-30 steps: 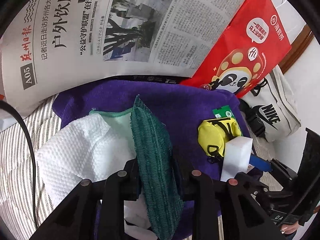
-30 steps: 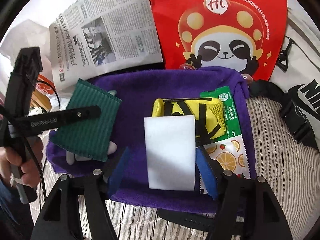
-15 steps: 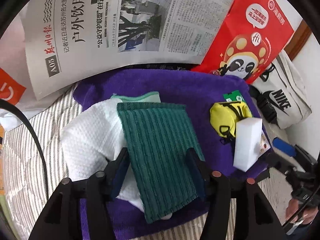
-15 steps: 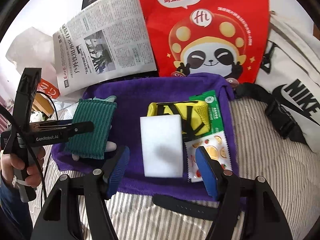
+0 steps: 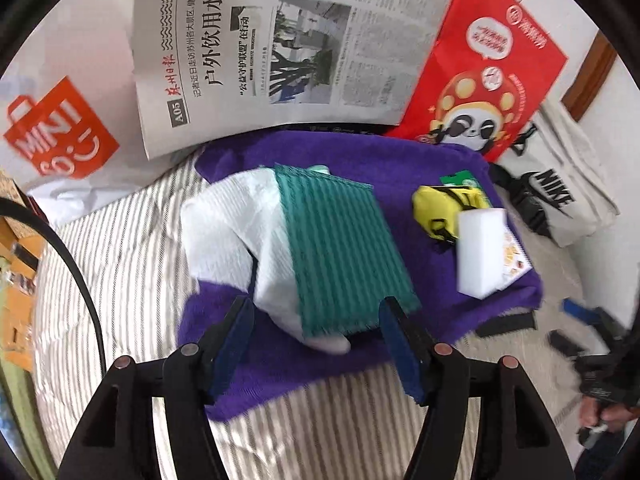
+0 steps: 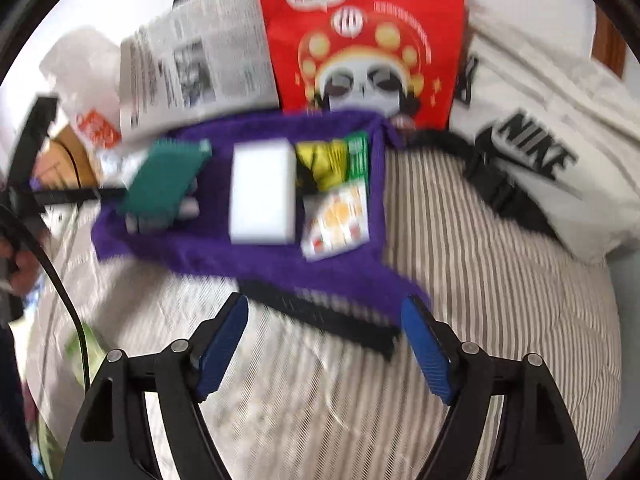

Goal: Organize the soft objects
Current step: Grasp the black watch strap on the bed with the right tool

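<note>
- Right view blurs; the white cloth [image 5: 236,232] hides half under one green cloth [image 5: 344,256] on the purple towel [image 5: 280,360].
- One white sponge [image 5: 482,252] beside one yellow pouch [image 5: 440,204].
- Left gripper [image 5: 316,344] and right gripper [image 6: 324,340]: jaws opening, nothing between.

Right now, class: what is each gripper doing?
Left gripper: opening, holding nothing; green cloth lies free.
Right gripper: opening, holding nothing.

The newspaper [image 5: 288,52] carries the page mark "A05" and a large Chinese headline reading "户外饮用水". An orange patch on the white plastic bag [image 5: 60,136] reads "MINISO". The pale canvas bag [image 5: 560,196] shows "NIKE" in black. The red bag's [image 5: 488,72] Chinese print is too small to read.
</note>
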Available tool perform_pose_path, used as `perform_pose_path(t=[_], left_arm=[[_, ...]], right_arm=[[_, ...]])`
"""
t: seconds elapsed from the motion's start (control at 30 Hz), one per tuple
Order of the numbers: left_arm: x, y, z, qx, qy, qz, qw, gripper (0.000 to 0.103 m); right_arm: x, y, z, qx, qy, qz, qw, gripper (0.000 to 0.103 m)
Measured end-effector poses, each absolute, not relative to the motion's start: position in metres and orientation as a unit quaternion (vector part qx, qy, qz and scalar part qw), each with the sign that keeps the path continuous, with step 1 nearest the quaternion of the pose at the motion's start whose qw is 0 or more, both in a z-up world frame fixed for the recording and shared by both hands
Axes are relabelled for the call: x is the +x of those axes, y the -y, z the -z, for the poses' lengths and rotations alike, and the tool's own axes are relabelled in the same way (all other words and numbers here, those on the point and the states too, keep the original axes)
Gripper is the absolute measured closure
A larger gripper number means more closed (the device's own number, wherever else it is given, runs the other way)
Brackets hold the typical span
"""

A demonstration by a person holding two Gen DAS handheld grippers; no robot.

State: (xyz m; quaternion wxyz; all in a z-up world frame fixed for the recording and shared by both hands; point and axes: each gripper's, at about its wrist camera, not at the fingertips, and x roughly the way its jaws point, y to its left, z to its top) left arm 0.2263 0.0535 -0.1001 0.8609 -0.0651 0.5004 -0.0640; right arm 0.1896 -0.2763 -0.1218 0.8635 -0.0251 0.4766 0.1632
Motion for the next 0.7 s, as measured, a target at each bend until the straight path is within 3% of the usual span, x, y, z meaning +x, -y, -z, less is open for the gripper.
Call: perform_pose_path(t=[0.23, 0.47, 0.6, 0.7], left_arm=[[0.214, -0.049, 0.105, -0.066, -0.503, 0.059, 0.86, 0.037], [0.206, -0.048, 0.109, -0.067, -0.51, 0.055, 0.856, 0.037], [0.204, -0.05, 0.113, -0.066, -0.515, 0.054, 0.853, 0.037], [0.203, -0.053, 0.116, -0.085, -0.519, 0.064, 0.848, 0.037]], right_arm=[[0.193, 0.279, 0.164, -0.061, -0.504, -0.156, 0.847, 0.024], [0.201, 0.271, 0.174, -0.073, -0.478, -0.154, 0.862, 0.023], [0.194, 0.269, 0.172, -0.072, -0.472, -0.169, 0.862, 0.042], [0.182, 0.264, 0.169, -0.087, -0.472, -0.188, 0.857, 0.048]])
